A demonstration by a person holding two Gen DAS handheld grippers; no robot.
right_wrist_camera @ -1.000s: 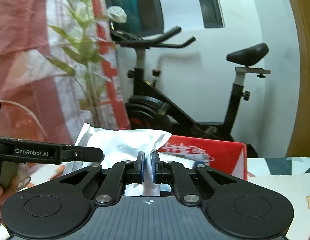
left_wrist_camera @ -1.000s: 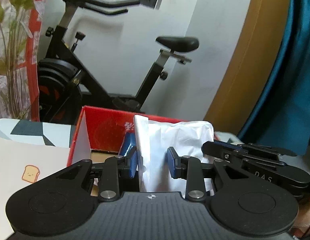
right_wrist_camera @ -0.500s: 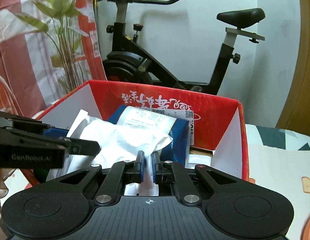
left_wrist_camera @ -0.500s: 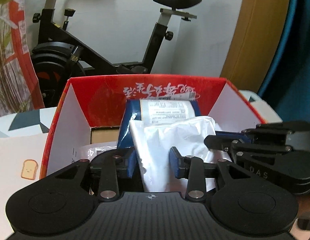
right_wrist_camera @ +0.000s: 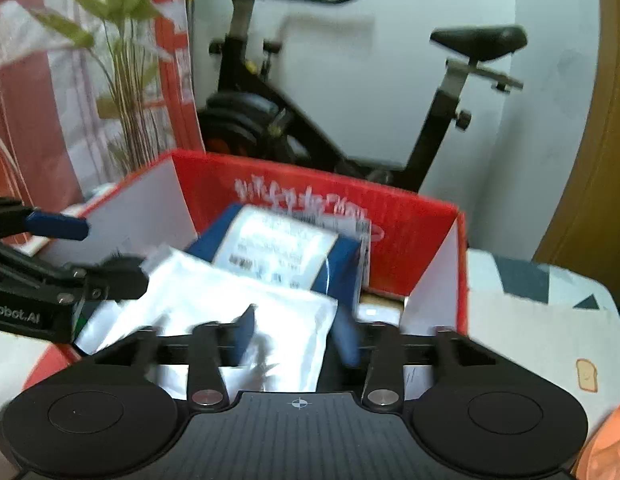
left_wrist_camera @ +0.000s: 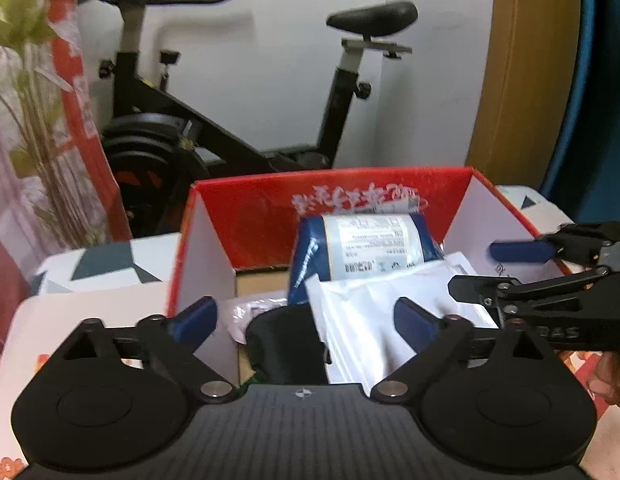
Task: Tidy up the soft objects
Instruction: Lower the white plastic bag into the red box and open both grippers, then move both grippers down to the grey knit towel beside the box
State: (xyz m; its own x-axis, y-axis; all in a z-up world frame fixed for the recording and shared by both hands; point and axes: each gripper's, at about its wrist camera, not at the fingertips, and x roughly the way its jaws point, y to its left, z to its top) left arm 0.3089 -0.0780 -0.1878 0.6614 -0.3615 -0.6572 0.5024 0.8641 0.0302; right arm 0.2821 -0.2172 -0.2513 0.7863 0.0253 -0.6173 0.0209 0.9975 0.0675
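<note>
Left wrist view: left gripper point(left_wrist_camera: 306, 314), jaws just opened, straddles the crinkled white plastic pouch point(left_wrist_camera: 374, 312) in the red cardboard box point(left_wrist_camera: 250, 216); right gripper point(right_wrist_camera: 296, 332), likewise just opened, straddles its opposite end.

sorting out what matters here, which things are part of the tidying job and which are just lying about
Part of the job:
- white plastic bag, lying in the box between both open grippers
- blue package behind it
- red box
- left gripper, right gripper, jaws just opened

Just lying about:
- exercise bike
- plant
- patterned tablecloth
</note>
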